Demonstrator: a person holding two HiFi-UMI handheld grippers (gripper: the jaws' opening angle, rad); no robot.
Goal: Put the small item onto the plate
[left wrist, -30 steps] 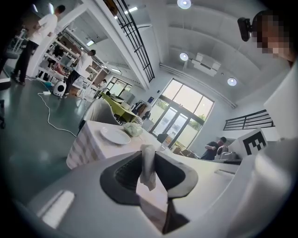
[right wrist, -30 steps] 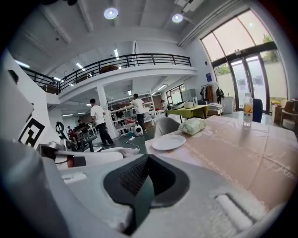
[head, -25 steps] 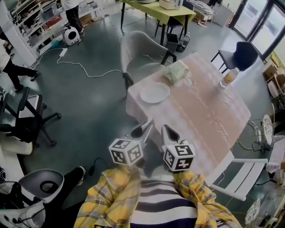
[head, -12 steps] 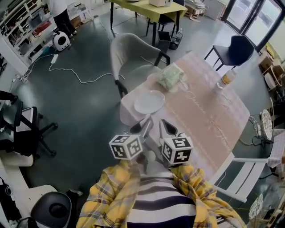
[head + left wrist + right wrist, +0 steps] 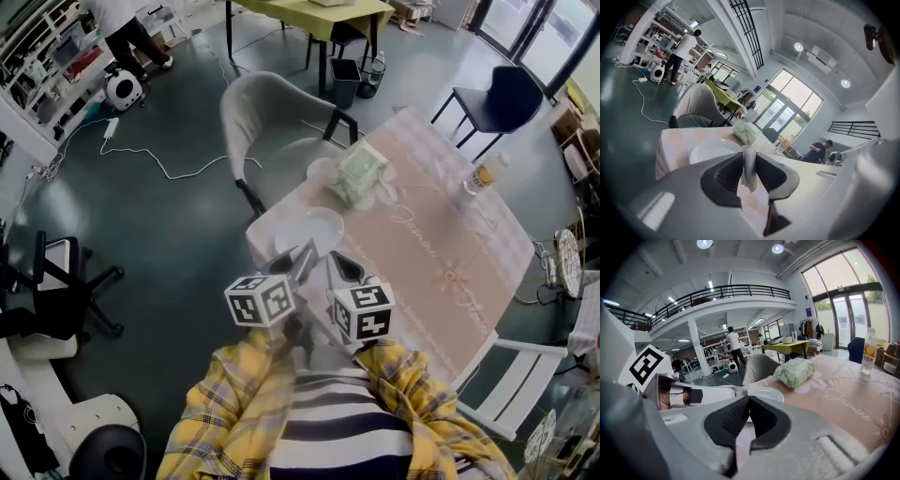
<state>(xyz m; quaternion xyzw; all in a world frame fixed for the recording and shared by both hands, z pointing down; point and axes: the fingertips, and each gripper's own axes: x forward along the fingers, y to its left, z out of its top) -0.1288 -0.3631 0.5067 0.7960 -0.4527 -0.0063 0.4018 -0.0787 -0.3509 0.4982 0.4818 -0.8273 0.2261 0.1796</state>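
Observation:
A white plate (image 5: 314,228) lies at the near left corner of the pink-clothed table (image 5: 441,272). It also shows in the left gripper view (image 5: 710,151) and the right gripper view (image 5: 769,393). My left gripper (image 5: 307,257) is shut on a small white, paper-like item (image 5: 749,165), which stands up between its dark pads. The jaw tips hang just short of the plate's near edge. Beside it, my right gripper (image 5: 343,267) has its jaws pressed together (image 5: 749,409) with nothing between them.
A green soft packet (image 5: 355,174) lies beyond the plate, and a drink bottle (image 5: 486,172) stands at the table's far side. A grey armchair (image 5: 267,112) stands at the table's left end. A white chair (image 5: 511,389) is at the near right. People stand among the shelves at the far left.
The table and plate have drawn closer to both grippers. The plate now lies right in front of the jaw tips. Both grips look unchanged.

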